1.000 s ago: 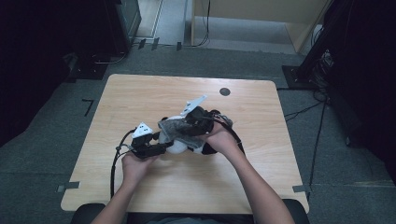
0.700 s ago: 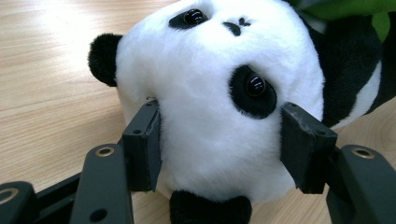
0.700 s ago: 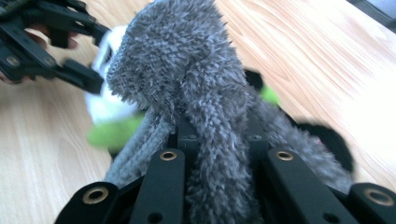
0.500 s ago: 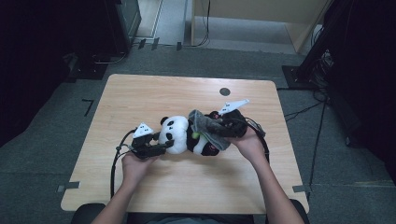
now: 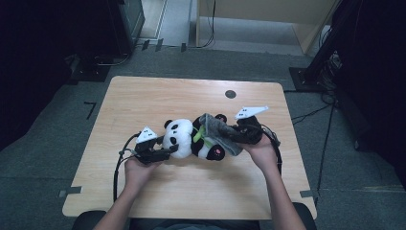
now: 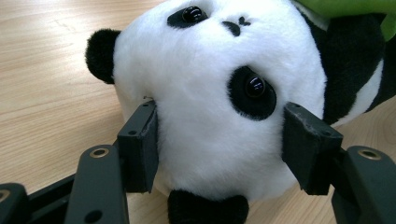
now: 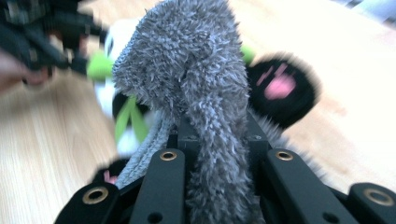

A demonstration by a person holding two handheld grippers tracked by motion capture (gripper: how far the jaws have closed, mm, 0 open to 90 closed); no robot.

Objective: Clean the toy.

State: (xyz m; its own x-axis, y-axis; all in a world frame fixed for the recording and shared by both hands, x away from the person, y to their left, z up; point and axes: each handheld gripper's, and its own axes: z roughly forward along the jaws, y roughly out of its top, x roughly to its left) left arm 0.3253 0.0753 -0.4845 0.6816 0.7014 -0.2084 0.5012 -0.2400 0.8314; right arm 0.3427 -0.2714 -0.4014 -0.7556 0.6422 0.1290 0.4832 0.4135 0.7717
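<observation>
1. The panda plush toy (image 5: 191,139) lies on its side near the middle of the wooden table (image 5: 143,100), with its head toward the person's left.
2. The left gripper (image 5: 160,152) has its two jaws on both sides of the panda's white head. In the left gripper view the pads touch the fur at each cheek; the jaws have just been opening a little, with the head between them.
3. The right gripper (image 5: 239,134) has its jaws closed tight on a grey fluffy cloth (image 5: 218,133), which hangs over the panda's body.
4. In front of the toy, wide bare wood runs up to the far edge, where a small dark round mark (image 5: 230,94) sits.
5. Bare wood also lies at the table's left and right edges.
</observation>
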